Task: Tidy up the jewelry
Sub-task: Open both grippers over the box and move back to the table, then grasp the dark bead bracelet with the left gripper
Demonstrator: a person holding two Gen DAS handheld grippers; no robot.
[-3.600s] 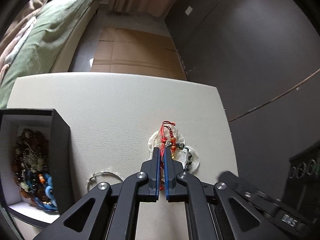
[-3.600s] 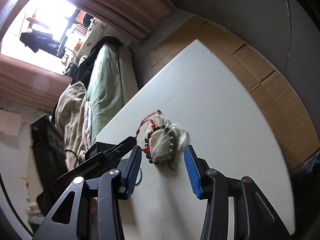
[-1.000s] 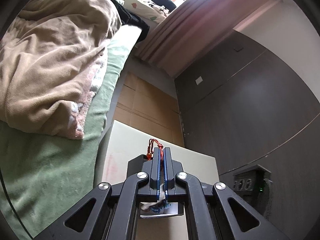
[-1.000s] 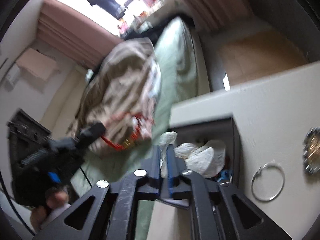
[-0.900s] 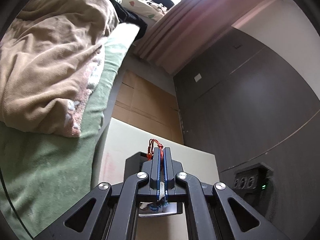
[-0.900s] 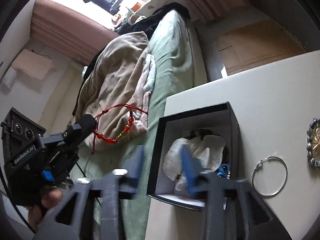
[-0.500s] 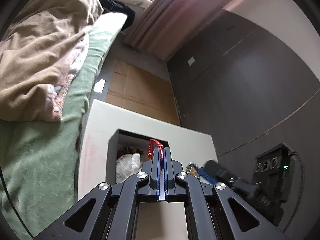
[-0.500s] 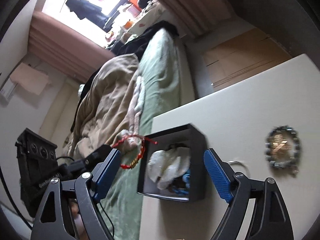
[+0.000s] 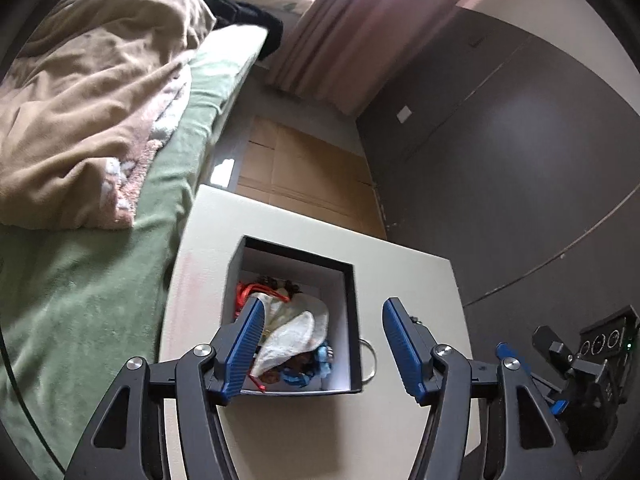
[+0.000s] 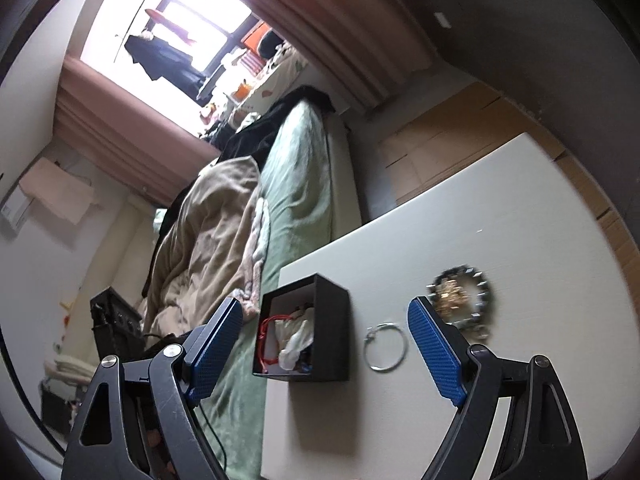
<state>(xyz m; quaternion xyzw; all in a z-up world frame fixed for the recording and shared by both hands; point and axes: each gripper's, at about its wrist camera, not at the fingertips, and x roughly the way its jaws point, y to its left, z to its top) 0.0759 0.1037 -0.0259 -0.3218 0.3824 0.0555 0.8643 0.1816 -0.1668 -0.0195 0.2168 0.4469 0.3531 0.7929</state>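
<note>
From the left wrist, the left gripper (image 9: 322,346) hung above the black box (image 9: 352,300), jaws opening and empty, the red cord bracelet (image 9: 250,292) lying inside.

From the right wrist, the right gripper (image 10: 324,354) stood wide and empty; the metal ring (image 10: 385,346) lay flat between its pads, the beaded bracelet (image 10: 460,300) just beyond, nearer this hand.
</note>
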